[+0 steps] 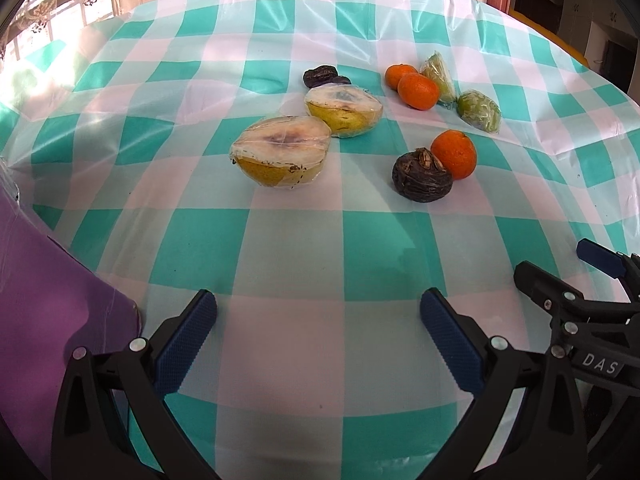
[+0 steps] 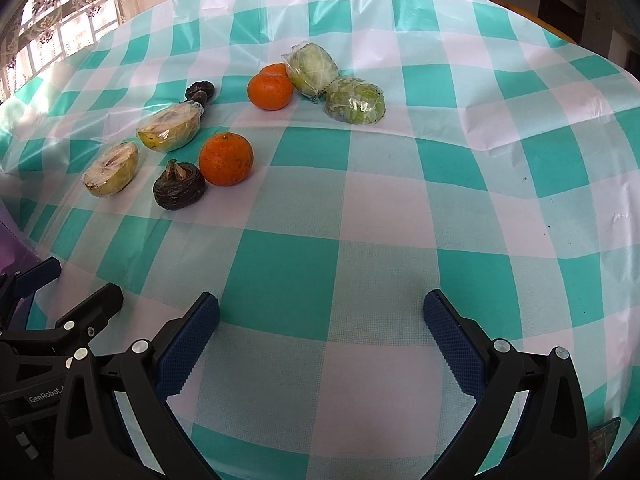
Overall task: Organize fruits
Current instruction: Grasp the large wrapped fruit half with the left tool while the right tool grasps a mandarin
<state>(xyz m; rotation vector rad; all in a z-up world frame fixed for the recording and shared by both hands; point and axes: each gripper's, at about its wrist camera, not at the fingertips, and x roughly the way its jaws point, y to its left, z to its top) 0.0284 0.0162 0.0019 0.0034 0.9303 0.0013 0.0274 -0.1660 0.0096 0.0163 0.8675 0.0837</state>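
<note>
Fruit lies scattered on a teal-and-white checked tablecloth (image 1: 304, 240). Two plastic-wrapped pear halves (image 1: 280, 150) (image 1: 344, 110) lie at centre. A dark wrinkled fruit (image 1: 422, 176) touches an orange (image 1: 454, 154). Two more oranges (image 1: 416, 90) sit further back beside two wrapped green halves (image 1: 478, 112) (image 1: 438, 76). Small dark fruits (image 1: 322, 77) lie behind the pears. My left gripper (image 1: 318, 340) is open and empty, short of the fruit. My right gripper (image 2: 320, 338) is open and empty too, with the orange (image 2: 226, 159) and dark fruit (image 2: 179, 186) ahead to its left.
A purple sheet or bag (image 1: 52, 320) lies at the left table edge. The right gripper's body (image 1: 580, 304) shows at the right of the left wrist view. A window with a lace curtain (image 2: 60, 20) is at the far left, a doorway (image 1: 560, 4) at the far right.
</note>
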